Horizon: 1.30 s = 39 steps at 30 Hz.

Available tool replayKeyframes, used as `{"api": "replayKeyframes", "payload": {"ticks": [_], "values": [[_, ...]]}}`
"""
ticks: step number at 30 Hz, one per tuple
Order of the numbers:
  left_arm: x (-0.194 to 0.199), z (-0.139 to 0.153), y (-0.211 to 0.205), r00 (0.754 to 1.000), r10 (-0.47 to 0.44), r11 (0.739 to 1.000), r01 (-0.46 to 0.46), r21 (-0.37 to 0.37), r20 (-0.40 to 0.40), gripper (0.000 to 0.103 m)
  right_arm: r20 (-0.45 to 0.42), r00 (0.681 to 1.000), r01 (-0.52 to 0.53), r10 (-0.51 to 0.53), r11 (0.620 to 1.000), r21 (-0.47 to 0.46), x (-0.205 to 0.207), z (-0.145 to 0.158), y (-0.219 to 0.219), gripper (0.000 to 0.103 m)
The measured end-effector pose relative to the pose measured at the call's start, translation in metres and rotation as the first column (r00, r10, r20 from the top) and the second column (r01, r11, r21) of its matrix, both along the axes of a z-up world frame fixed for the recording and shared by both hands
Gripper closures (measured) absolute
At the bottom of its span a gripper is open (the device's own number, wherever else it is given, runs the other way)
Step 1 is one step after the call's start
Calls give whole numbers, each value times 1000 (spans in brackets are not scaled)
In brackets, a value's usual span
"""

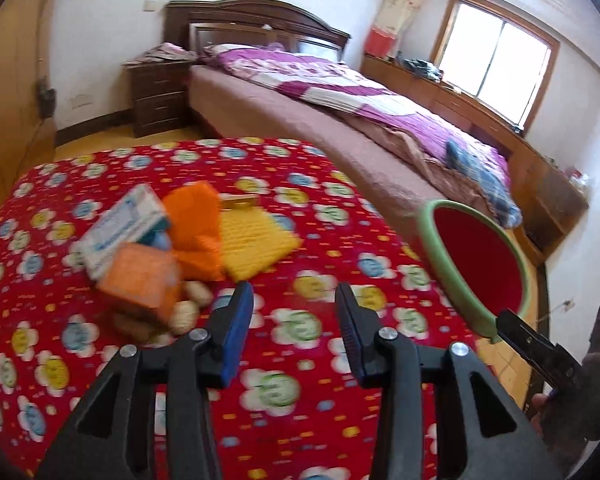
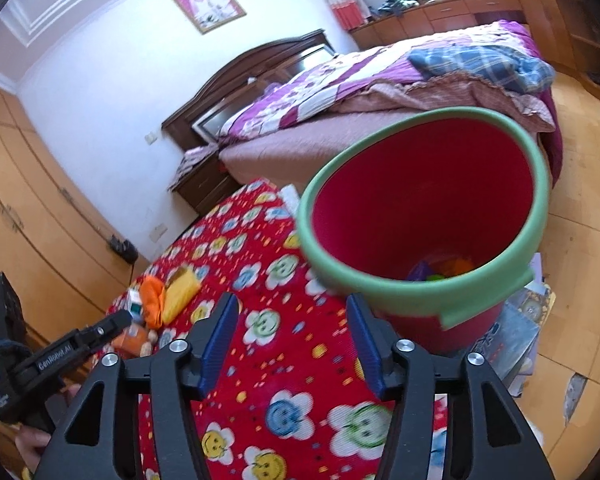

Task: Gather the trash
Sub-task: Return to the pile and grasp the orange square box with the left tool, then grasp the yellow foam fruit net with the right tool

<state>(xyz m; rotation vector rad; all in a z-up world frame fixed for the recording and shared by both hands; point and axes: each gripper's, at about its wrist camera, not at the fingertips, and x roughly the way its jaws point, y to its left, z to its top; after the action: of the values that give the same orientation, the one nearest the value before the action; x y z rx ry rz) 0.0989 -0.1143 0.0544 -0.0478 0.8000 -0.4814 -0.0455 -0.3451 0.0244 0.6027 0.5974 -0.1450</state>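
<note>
With both grippers wide & empty, the left gripper [image 1: 294, 336] should drop onto the orange box [image 1: 140, 280] ahead-left of its tips, approx. square to a flat face, while the right gripper [image 2: 292, 344] steadies the bin [image 2: 420, 300] just ahead-right.

Bright daylight from the window [image 1: 496, 60]; fisheye-bent edges, apparently motion-blurred foreground.
</note>
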Motion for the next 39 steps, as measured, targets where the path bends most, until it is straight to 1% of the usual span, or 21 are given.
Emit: {"api": "replayKeyframes", "payload": {"ticks": [2,4,6,9,11,13,15,20,23,26,28,29,30,33,35,39], "values": [[3,-2,11,1000,26,1000,-26,15,5,57,-19,999,-29,29,1000,-5,6,-4,9,42],[8,-4,25,998,69,997,-69,34,8,51,-36,998,-53,53,999,-7,10,-9,17,42],[13,-7,34,994,111,992,-111,61,8,36,-54,996,-70,70,997,-9,16,-13,24,42],[25,-14,46,988,152,982,-151,114,1,35,-77,993,-88,87,996,-12,22,-20,31,41],[32,-18,49,986,166,977,-164,134,-4,35,-94,991,-99,97,995,-15,24,-24,35,41],[39,-24,52,986,167,976,-163,142,-18,35,-114,988,-106,103,994,-23,28,-28,39,40],[45,-30,53,986,162,977,-155,144,-34,35,-115,988,-110,105,993,-33,29,-28,40,40],[57,-46,52,985,162,972,-148,180,-65,35,-117,988,-111,104,992,-53,33,-29,44,39],[60,-52,54,984,160,975,-144,167,-84,35,-115,988,-112,102,990,-83,32,-29,48,39],[64,-57,60,978,169,981,-155,121,-119,36,-114,989,-104,92,990,-100,32,-30,52,39],[67,-58,62,976,175,981,-162,105,-129,38,-116,990,-97,85,990,-105,33,-30,53,39],[67,-58,63,976,179,981,-167,99,-127,41,-114,990,-94,82,990,-103,33,-30,53,39],[66,-57,64,977,177,982,-166,92,-122,47,-112,991,-90,80,991,-96,33,-30,52,39],[63,-53,69,981,160,986,-153,65,-108,47,-106,992,-82,74,994,-74,33,-31,49,39],[58,-47,74,984,151,988,-148,34,-94,47,-104,992,-78,71,995,-62,33,-31,48,39],[51,-33,86,986,148,989,-148,-7,-74,48,-111,992,-70,62,995,-66,33,-30,49,38]]}}
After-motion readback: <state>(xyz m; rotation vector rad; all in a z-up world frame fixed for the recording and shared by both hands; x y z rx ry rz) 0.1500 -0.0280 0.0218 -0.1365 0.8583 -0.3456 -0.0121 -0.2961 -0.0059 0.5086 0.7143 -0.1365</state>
